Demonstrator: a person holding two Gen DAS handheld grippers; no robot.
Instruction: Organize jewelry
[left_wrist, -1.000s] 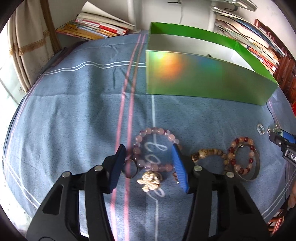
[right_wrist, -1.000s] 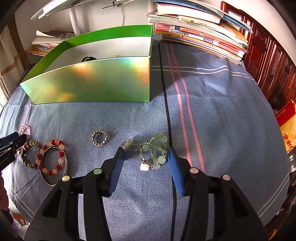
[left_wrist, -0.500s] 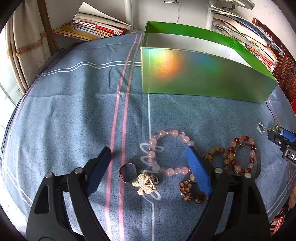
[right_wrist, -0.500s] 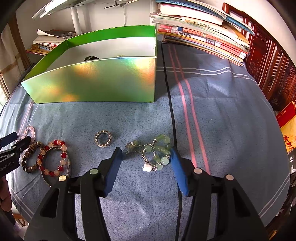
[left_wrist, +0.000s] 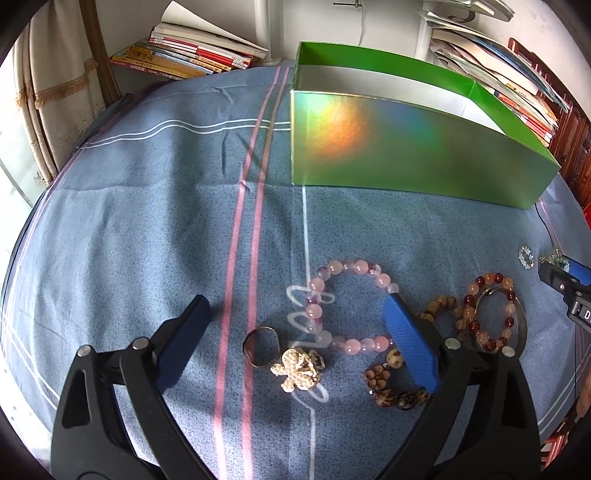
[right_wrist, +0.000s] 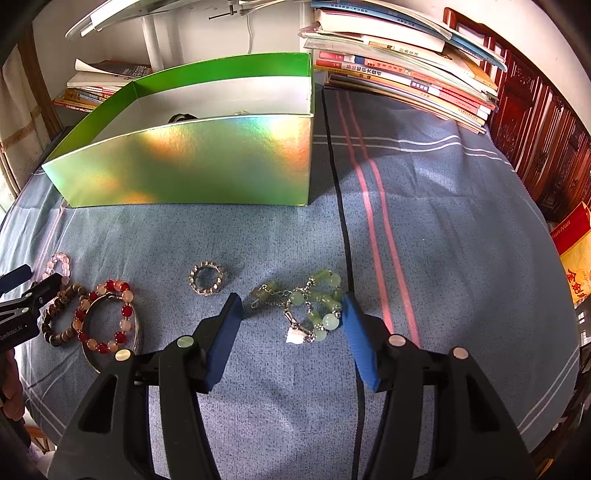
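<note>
blue striped cloth (left_wrist: 147, 221) over the worktop, holographic green box (left_wrist: 406, 147) at upper right of the left wrist view, book stacks (right_wrist: 406, 74) behind.

left tool (left_wrist: 295, 325): jaws opening, very wide, nothing pinched. between them, low centre of the frame: a thin metal ring (left_wrist: 260, 345), a pale pearl-cluster brooch (left_wrist: 297, 371) just beside it, and the lower arc of a pink bead bracelet (left_wrist: 351, 295), its right side passing behind the right pad. dark wooden bead bracelet (left_wrist: 388, 384) under that pad; red and peach bead bracelet (left_wrist: 487, 314) lying over a metal bangle (left_wrist: 521, 328), further right.

right tool (right_wrist: 291, 314): jaws about half spread, pressing on nothing, straddling a green bead and chain bracelet (right_wrist: 314, 302) at centre of its view. small faceted crystal ring (right_wrist: 207, 277) to the left of it, apart.

handling, as a judgement: all light pieces. bead bracelets probably strung on elastic, so limp and sagging when lifted; best pinched across one short run of beads, pads flat on the cloth. round beads likely slippery under hard pads. chain piece floppy, prone to trail and snag on the box rim; best taken at the bunched beads, not the clasp. brooch possibly fragile; gentle pinch across its body. thin ring hard to catch lying flat.
</note>
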